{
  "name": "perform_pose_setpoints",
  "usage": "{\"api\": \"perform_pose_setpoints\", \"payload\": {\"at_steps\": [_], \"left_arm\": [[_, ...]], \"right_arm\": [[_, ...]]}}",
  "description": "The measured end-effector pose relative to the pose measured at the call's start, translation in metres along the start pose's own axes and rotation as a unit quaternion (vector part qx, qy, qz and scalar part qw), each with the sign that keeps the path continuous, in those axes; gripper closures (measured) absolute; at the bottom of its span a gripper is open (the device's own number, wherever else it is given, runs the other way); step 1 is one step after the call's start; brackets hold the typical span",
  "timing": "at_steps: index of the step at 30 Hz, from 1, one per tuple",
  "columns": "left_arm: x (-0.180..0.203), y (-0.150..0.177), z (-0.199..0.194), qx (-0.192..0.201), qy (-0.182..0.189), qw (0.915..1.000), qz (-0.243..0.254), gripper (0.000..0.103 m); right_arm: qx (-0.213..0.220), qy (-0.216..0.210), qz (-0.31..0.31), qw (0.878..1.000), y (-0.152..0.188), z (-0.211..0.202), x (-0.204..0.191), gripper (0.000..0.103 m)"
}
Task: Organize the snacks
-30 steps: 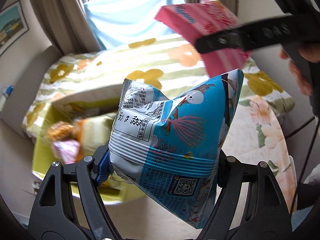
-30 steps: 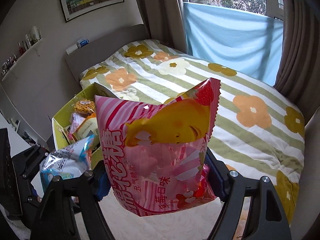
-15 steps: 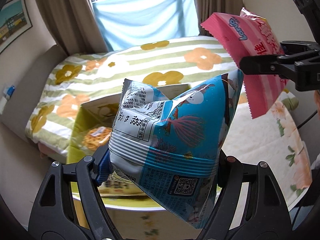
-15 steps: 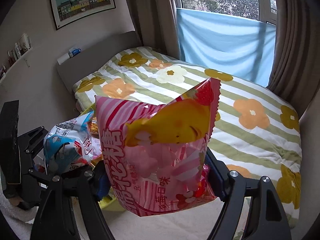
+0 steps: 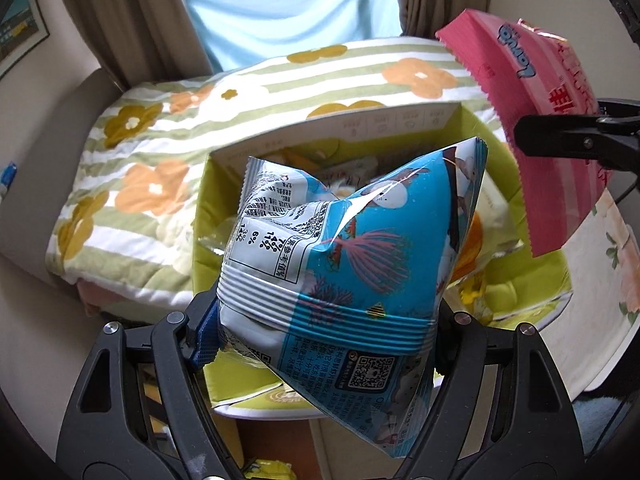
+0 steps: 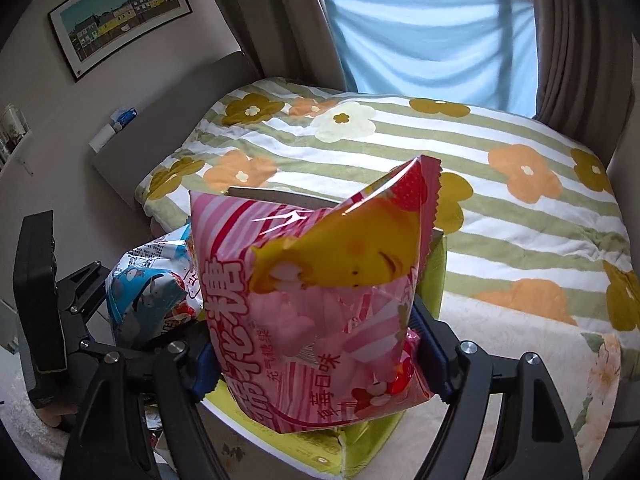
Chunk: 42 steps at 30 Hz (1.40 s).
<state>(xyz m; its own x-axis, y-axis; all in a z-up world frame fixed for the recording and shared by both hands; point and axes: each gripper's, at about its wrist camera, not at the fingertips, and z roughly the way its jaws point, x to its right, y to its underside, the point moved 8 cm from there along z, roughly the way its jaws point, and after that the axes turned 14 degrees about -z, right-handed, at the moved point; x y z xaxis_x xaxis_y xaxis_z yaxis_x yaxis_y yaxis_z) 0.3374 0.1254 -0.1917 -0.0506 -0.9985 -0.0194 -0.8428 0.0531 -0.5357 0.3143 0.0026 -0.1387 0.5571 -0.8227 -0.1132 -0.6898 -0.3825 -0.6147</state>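
My left gripper [image 5: 326, 326] is shut on a blue and white snack bag [image 5: 348, 264], held above the open yellow-green cardboard box [image 5: 404, 120]. Inside the box lie several snack packets [image 5: 492, 208], mostly hidden by the bag. The right gripper [image 6: 316, 346] is shut on a pink and yellow marshmallow bag [image 6: 316, 292], also over the box [image 6: 434, 280]. In the left wrist view the pink bag [image 5: 536, 136] hangs at the upper right, clamped by the other gripper's black finger. In the right wrist view the blue bag [image 6: 148, 288] and left gripper show at lower left.
The box stands against a bed with a green-striped, flower-patterned quilt [image 6: 460, 168]. A blue cloth [image 6: 432, 40] hangs at the window between brown curtains. A framed picture [image 6: 120, 16] hangs on the wall. A floral cloth [image 5: 600, 264] lies to the right of the box.
Both grippers have moved sideways with their bags until they are over the box; the box now fills the centre of the left wrist view. Both grips are unchanged.
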Motion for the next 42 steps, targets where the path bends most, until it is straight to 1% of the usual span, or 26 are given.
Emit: {"api": "perform_pose_setpoints", "payload": {"at_steps": [2, 3, 4, 5, 6, 7, 8, 10, 16, 20, 24, 25, 27, 28, 31, 32, 35, 38, 42], "left_arm": [[0.000, 0.004, 0.002, -0.003, 0.008, 1.0000, 0.002, 0.026], [0.001, 0.004, 0.001, 0.004, 0.011, 0.9999, 0.006, 0.025], [0.003, 0.004, 0.000, 0.009, 0.008, 0.9999, 0.012, 0.017], [0.003, 0.003, 0.001, 0.014, 0.000, 0.9997, 0.018, 0.005], [0.004, 0.003, 0.000, 0.021, -0.010, 0.9994, 0.024, 0.001], [0.007, 0.003, -0.001, 0.027, -0.016, 0.9991, 0.028, 0.000], [0.008, 0.003, -0.001, 0.029, -0.020, 0.9989, 0.030, 0.000], [0.006, 0.006, 0.003, 0.017, -0.026, 0.9991, 0.028, 0.000], [-0.006, 0.012, 0.002, 0.011, -0.013, 0.9999, -0.004, 0.000], [-0.011, 0.011, 0.003, 0.008, -0.019, 0.9997, -0.012, 0.000], [-0.013, 0.009, 0.003, 0.008, -0.017, 0.9997, -0.017, 0.000], [-0.013, 0.009, 0.002, 0.008, -0.017, 0.9997, -0.018, 0.000], [-0.013, 0.010, 0.003, 0.007, -0.018, 0.9996, -0.020, 0.000], [-0.014, 0.009, 0.003, 0.006, -0.019, 0.9996, -0.021, 0.000], [-0.014, 0.011, 0.002, 0.005, -0.016, 0.9995, -0.027, 0.000], [-0.014, 0.011, 0.002, 0.005, -0.016, 0.9995, -0.027, 0.000], [-0.014, 0.011, 0.002, 0.005, -0.016, 0.9995, -0.026, 0.000], [-0.015, 0.011, 0.002, 0.004, -0.014, 0.9995, -0.026, 0.000], [-0.013, 0.010, 0.000, 0.007, -0.007, 0.9997, -0.020, 0.000]], "right_arm": [[-0.007, 0.005, 0.001, 1.000, 0.001, 0.002, -0.002, 0.026], [-0.010, 0.008, -0.001, 1.000, 0.000, 0.002, -0.002, 0.026], [-0.010, 0.009, -0.001, 1.000, 0.001, 0.001, 0.001, 0.026], [-0.011, 0.010, -0.001, 1.000, 0.000, 0.001, 0.001, 0.025], [-0.011, 0.010, 0.000, 1.000, -0.002, 0.002, 0.001, 0.025], [-0.011, 0.009, -0.001, 1.000, -0.003, 0.003, 0.001, 0.025], [-0.011, 0.009, -0.002, 1.000, -0.005, 0.005, 0.001, 0.025], [-0.013, 0.007, -0.002, 1.000, -0.007, 0.008, 0.001, 0.025], [-0.024, -0.003, -0.016, 1.000, -0.014, 0.022, -0.005, 0.024], [-0.030, -0.013, -0.025, 0.999, -0.025, 0.037, -0.011, 0.023], [-0.028, -0.022, -0.032, 0.999, -0.037, 0.050, -0.019, 0.019], [-0.030, -0.023, -0.035, 0.999, -0.040, 0.053, -0.021, 0.010], [-0.029, -0.004, -0.040, 0.999, -0.042, 0.055, -0.021, 0.001], [-0.027, 0.002, -0.038, 0.999, -0.042, 0.055, -0.020, 0.001], [-0.033, -0.007, -0.024, 0.999, -0.037, 0.053, -0.017, 0.001], [-0.037, 0.000, -0.023, 0.999, -0.034, 0.052, -0.015, 0.001], [-0.040, 0.040, -0.028, 0.998, -0.028, 0.047, -0.007, 0.001], [-0.044, 0.051, -0.035, 0.997, -0.025, 0.043, -0.005, 0.001], [-0.042, 0.062, -0.020, 0.997, -0.023, 0.038, -0.002, 0.001]]}}
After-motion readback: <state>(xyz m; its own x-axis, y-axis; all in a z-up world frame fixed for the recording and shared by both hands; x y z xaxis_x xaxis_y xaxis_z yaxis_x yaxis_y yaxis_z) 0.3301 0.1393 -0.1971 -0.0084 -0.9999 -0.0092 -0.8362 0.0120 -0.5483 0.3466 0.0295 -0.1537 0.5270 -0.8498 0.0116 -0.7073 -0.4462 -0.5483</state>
